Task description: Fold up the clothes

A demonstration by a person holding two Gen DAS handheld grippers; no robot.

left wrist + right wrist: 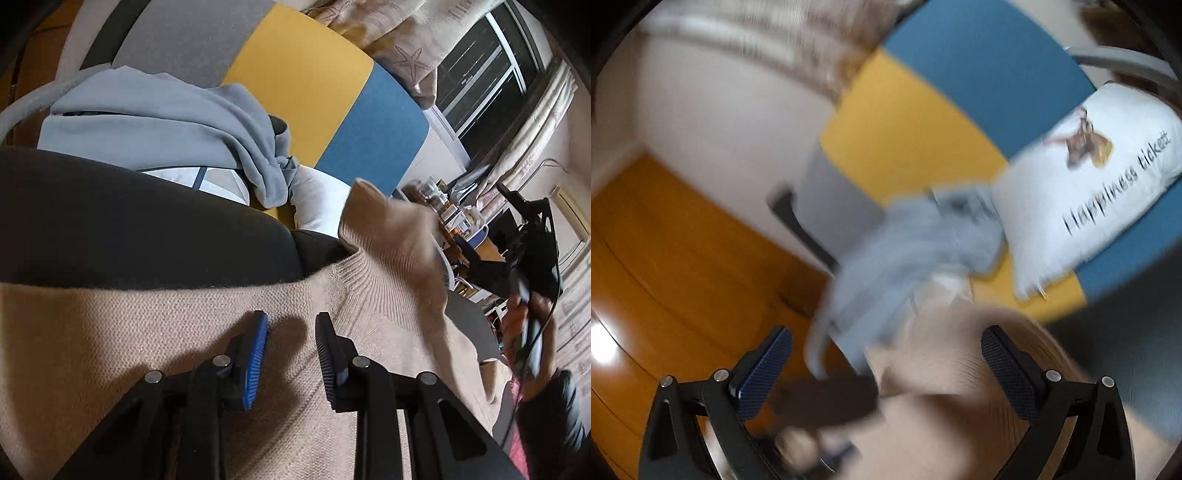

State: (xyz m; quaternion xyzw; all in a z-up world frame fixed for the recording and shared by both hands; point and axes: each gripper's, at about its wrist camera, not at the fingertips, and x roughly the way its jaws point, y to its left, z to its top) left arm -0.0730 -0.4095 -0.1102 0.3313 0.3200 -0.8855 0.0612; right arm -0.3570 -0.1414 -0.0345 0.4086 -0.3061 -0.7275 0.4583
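Observation:
A beige knit sweater (184, 325) lies spread under my left gripper (291, 325), whose jaws stand a little apart just above the fabric with nothing between them. One ribbed sleeve (388, 229) is lifted up and to the right. The sweater also shows blurred in the right wrist view (942, 354). My right gripper (886, 354) is wide open and empty above it; it also shows in the left wrist view, held in a hand (532, 295). A grey fleece garment (177, 118) lies crumpled on the sofa behind, and shows in the right wrist view (905, 240).
A sofa with grey, yellow (303, 74) and blue cushions holds the clothes. A black garment (129, 221) lies beside the sweater. A white printed pillow (1089, 184) leans on the sofa. An orange wooden floor (665, 277) lies left. A cluttered desk (454, 214) and window stand at right.

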